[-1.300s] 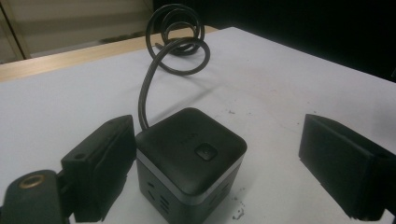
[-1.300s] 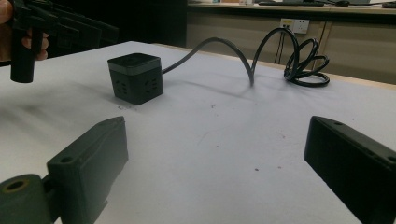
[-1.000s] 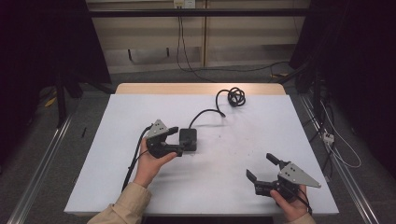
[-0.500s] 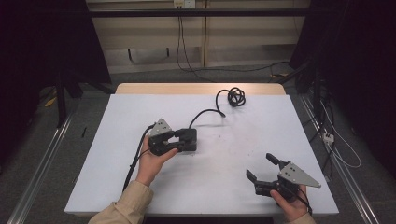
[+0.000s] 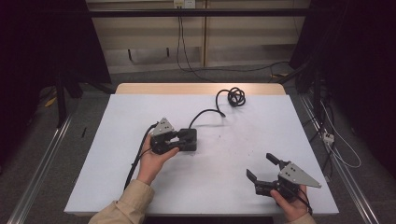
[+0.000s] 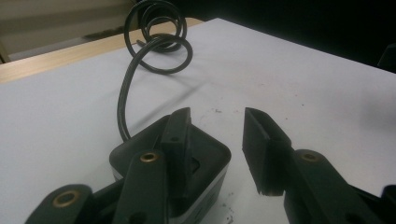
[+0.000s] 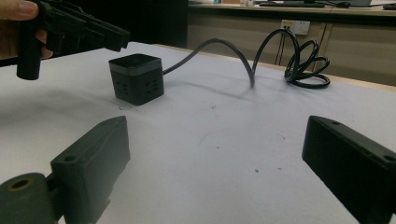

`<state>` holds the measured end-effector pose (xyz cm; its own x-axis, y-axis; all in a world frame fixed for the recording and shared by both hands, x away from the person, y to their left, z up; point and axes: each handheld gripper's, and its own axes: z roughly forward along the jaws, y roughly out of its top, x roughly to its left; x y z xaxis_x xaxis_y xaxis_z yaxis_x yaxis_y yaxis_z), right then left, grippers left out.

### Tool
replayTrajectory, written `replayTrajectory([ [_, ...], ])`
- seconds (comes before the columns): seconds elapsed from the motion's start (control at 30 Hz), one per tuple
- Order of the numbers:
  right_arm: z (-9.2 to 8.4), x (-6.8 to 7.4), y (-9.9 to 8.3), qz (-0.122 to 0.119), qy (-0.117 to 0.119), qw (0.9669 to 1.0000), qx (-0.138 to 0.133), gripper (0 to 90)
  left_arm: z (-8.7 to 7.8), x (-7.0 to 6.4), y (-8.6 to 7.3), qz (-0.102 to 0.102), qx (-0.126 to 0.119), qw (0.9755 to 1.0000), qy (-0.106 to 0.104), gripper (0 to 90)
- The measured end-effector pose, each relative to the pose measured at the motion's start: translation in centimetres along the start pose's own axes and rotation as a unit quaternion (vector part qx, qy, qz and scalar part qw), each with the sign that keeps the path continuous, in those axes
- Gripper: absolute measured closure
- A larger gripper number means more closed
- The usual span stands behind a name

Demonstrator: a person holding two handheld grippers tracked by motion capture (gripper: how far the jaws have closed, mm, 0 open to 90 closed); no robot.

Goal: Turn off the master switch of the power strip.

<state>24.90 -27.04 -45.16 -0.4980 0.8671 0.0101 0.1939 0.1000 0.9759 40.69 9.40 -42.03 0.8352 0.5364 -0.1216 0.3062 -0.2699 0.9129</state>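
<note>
White table [image 5: 116, 154] spreads under me, with dark room beyond its wooden far edge. Near the middle sits the black cube power strip [image 5: 188, 139], its cable [image 5: 205, 113] arcing away to a coil [image 5: 232, 96] by the far edge. My left gripper [image 5: 183, 138] hangs over the cube, jaws just closing, one on its top and one past its side, not yet pinching. My right gripper [image 5: 263, 167] rests well apart by the near right corner, jaws spread on nothing.
</note>
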Motion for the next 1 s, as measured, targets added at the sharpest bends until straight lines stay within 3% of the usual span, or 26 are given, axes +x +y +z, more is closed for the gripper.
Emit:
replayTrajectory([
  [0.23,0.03,-0.03,-0.02,0.000,0.000,1.0000,0.001,6.6,0.06,0.16,0.05,-0.011,0.006,0.9999,-0.005,69.5],
  [0.5,0.03,-0.06,-0.01,-0.001,-0.001,1.0000,0.001,6.7,0.30,0.05,0.49,-0.006,0.013,0.9998,-0.011,76.3],
  [1.0,-0.06,-0.12,0.07,-0.001,-0.002,1.0000,-0.001,6.7,0.84,0.27,0.62,-0.016,0.019,0.9997,-0.003,82.6],
])
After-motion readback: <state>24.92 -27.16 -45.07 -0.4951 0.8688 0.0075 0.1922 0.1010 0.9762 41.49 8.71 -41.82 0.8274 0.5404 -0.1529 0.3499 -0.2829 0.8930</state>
